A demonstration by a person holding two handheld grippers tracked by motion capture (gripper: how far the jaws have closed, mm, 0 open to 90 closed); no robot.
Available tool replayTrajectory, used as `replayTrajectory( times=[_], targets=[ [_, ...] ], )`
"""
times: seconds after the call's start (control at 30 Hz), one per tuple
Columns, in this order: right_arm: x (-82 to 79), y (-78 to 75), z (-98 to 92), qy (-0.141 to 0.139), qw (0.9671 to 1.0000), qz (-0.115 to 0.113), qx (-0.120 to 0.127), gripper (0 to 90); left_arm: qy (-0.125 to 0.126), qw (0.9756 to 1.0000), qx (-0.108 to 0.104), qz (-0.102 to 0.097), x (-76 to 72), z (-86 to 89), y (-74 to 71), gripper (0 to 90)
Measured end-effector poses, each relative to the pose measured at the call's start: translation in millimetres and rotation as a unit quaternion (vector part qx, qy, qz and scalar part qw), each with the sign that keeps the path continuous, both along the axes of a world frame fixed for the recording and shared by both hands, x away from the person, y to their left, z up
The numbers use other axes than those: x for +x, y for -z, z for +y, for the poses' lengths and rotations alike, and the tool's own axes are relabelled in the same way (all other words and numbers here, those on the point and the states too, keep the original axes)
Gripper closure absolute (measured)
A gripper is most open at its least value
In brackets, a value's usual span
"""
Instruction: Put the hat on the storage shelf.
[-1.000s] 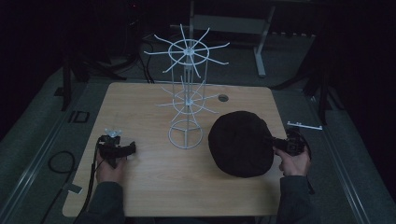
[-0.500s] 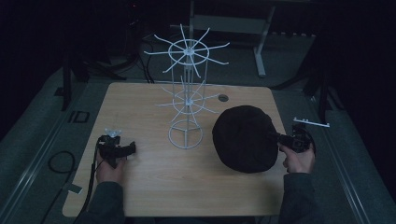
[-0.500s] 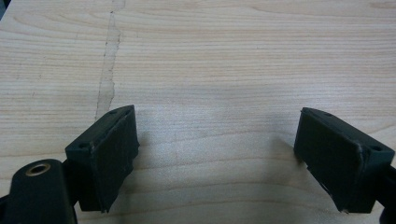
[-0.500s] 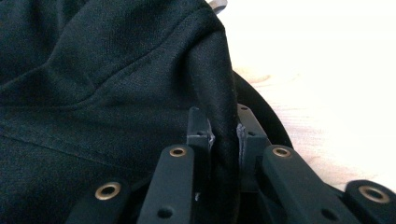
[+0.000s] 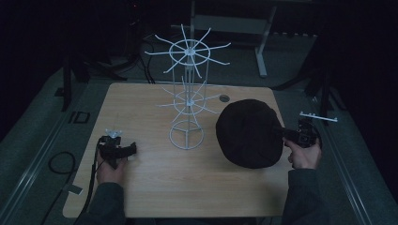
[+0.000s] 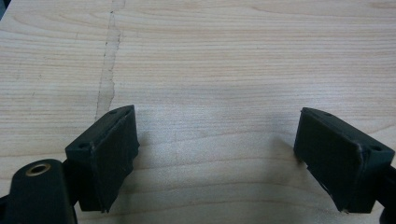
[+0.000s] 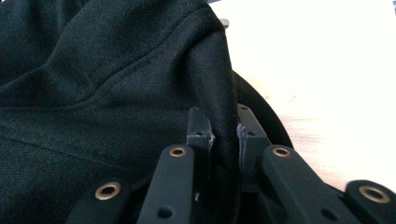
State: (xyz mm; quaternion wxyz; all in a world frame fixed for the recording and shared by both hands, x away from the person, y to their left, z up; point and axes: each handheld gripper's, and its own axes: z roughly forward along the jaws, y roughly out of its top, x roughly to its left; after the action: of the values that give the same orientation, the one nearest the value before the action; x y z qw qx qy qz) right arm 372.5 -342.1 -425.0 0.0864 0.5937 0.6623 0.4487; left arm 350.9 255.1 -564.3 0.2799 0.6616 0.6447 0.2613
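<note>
A black cap (image 5: 248, 132) hangs at the right side of the wooden table (image 5: 155, 187), its edge pinched by my right gripper (image 5: 280, 132). Up close, the black cloth (image 7: 116, 79) is folded between the two pads (image 7: 198, 128) of my right gripper (image 7: 223, 130), which is shut on it. A white wire rack (image 5: 187, 93) with spokes at two levels stands in the table's middle, left of the cap. My left gripper (image 5: 126, 150) rests near the table's left front. Its jaws stand wide apart over bare wood, so my left gripper (image 6: 215, 154) is open and holds nothing.
A small round hole (image 5: 224, 98) sits in the table behind the cap. A white bar (image 5: 318, 116) lies off the table's right edge. A cable (image 5: 58, 164) loops on the floor at the left. A thin crack (image 6: 108, 70) runs through the wood.
My right gripper has lifted the cap a little and drawn it toward the right. The left gripper has kept still.
</note>
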Motion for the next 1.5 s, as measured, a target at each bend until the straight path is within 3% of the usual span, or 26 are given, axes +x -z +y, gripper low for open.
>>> replayTrajectory(
  times=[0.43,1.1,1.5],
  targets=[
    [1.6,-22.3,-6.3,0.002,0.9998,-0.016,-0.007,79.6,0.000,1.0000,0.000,0.000,0.0,0.1,-0.1,14.6],
    [6.1,-43.3,-5.5,0.002,0.9995,-0.030,-0.005,79.6,0.001,1.0000,0.001,0.002,0.0,0.2,-0.3,14.6],
    [9.7,-73.1,-2.8,-0.005,0.9986,-0.053,-0.001,79.6,0.001,1.0000,0.000,0.002,-0.1,0.1,-0.4,14.6]
  ],
)
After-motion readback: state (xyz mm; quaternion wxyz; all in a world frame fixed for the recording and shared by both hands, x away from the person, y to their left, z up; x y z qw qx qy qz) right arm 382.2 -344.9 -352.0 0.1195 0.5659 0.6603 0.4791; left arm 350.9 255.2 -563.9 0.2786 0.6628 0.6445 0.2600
